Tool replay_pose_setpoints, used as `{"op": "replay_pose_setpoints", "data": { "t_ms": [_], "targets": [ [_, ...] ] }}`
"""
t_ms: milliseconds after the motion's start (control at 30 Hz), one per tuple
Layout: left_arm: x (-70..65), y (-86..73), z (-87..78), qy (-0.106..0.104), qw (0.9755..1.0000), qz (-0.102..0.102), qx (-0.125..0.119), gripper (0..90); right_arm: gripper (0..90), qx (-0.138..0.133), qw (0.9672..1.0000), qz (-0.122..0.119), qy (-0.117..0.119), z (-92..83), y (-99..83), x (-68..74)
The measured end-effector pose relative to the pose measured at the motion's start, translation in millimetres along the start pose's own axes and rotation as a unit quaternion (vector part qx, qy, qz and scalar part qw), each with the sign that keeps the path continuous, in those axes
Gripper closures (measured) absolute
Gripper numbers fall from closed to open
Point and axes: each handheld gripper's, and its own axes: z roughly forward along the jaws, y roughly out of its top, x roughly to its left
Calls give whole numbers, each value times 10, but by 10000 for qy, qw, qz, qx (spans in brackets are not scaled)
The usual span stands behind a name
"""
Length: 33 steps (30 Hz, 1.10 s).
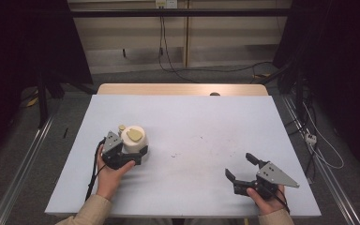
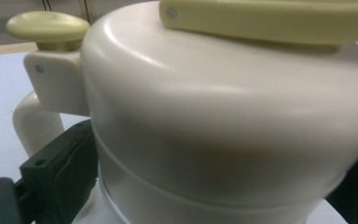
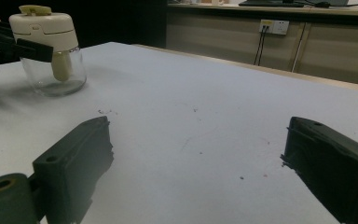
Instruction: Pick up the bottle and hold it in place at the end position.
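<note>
Fingers of the left gripper (image 1: pixel 138 151) squeeze the white jug (image 1: pixel 134 139) on the bench (image 1: pixel 192 122); fingers of the right gripper (image 1: pixel 239 165) are spread wide apart, holding nothing.

L hand (image 1: pixel 110 171) comes in from bottom left, beige sleeve at the wrist, wrapped round the back of L gripper (image 1: pixel 138 151). Its jaws point fwd-right, one each side of the jar (image 1: pixel 133 139), closed against it just under the lid. R hand (image 1: pixel 267 197) enters bottom right, same sleeve, holding R gripper (image 1: pixel 241 166) low over the table, aimed up-left. Jaws spread wide, nothing between them. Grippers well apart.
</note>
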Motion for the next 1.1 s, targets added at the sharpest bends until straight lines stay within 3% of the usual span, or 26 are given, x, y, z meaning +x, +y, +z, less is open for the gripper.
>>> {"op": "replay_pose_setpoints", "data": {
  "t_ms": [567,767,1100],
  "targets": [
    [-51,35,62,185,9998,29,-62,51,72,-20,10000,13,6,-2,2,-3],
    [-16,46,73,167,9995,-230,-162,53,72,-40,10000,8,20,-5,6,-2],
    [-10,116,59,118,9992,-254,-286,54,73,-64,10000,8,34,-5,9,-5]
  ]
}}
